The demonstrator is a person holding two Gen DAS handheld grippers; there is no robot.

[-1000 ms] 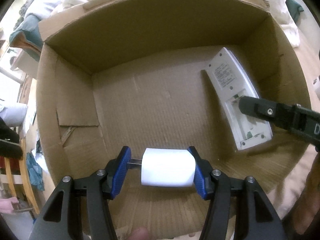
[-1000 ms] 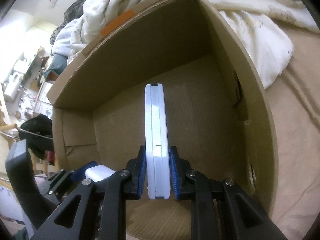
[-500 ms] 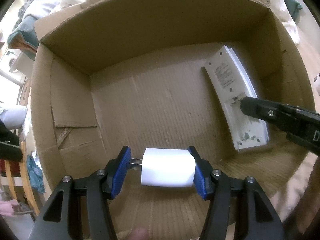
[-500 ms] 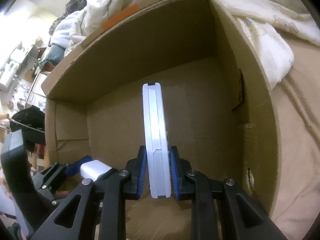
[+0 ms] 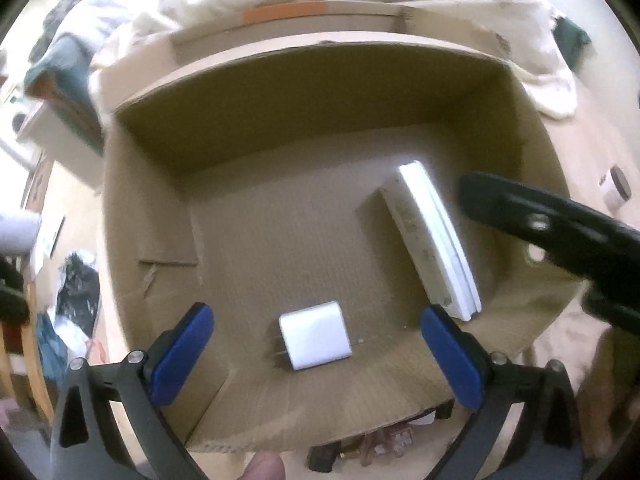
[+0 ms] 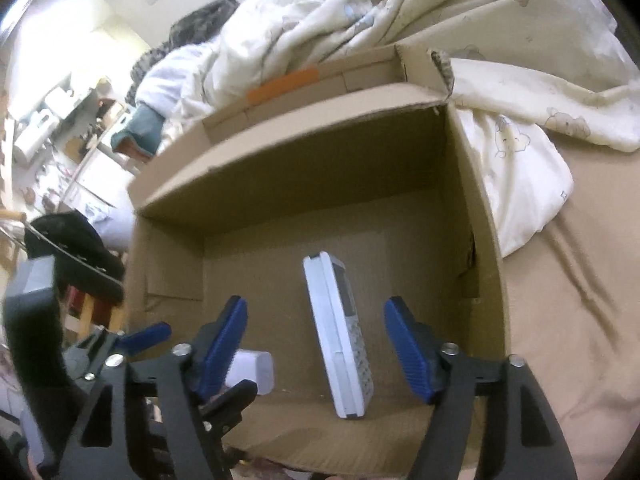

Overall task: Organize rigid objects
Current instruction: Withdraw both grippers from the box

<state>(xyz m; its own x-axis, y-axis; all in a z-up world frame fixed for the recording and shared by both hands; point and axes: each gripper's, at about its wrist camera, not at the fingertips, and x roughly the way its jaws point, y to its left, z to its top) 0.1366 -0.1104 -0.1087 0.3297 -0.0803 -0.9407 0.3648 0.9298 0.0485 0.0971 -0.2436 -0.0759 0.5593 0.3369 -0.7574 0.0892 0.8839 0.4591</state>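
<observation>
An open cardboard box (image 5: pixel 152 208) (image 6: pixel 484 240) lies on a bed. A white plug adapter (image 5: pixel 315 335) lies on the box floor near the front; it also shows in the right wrist view (image 6: pixel 256 370). A white remote control (image 5: pixel 434 240) (image 6: pixel 340 332) lies on the floor at the right. My left gripper (image 5: pixel 318 354) is open and empty above the adapter. My right gripper (image 6: pixel 316 354) is open and empty above the remote; its black arm (image 5: pixel 560 232) shows in the left wrist view.
Rumpled cream bedding (image 6: pixel 400 12) is heaped behind and to the right of the box. A tan sheet (image 6: pixel 576 300) lies to the right. Cluttered furniture (image 6: pixel 60 120) stands at the left. A small round thing (image 5: pixel 616 188) lies right of the box.
Both grippers have opened and risen. The adapter has dropped from the left gripper onto the box floor, and the remote from the right gripper.
</observation>
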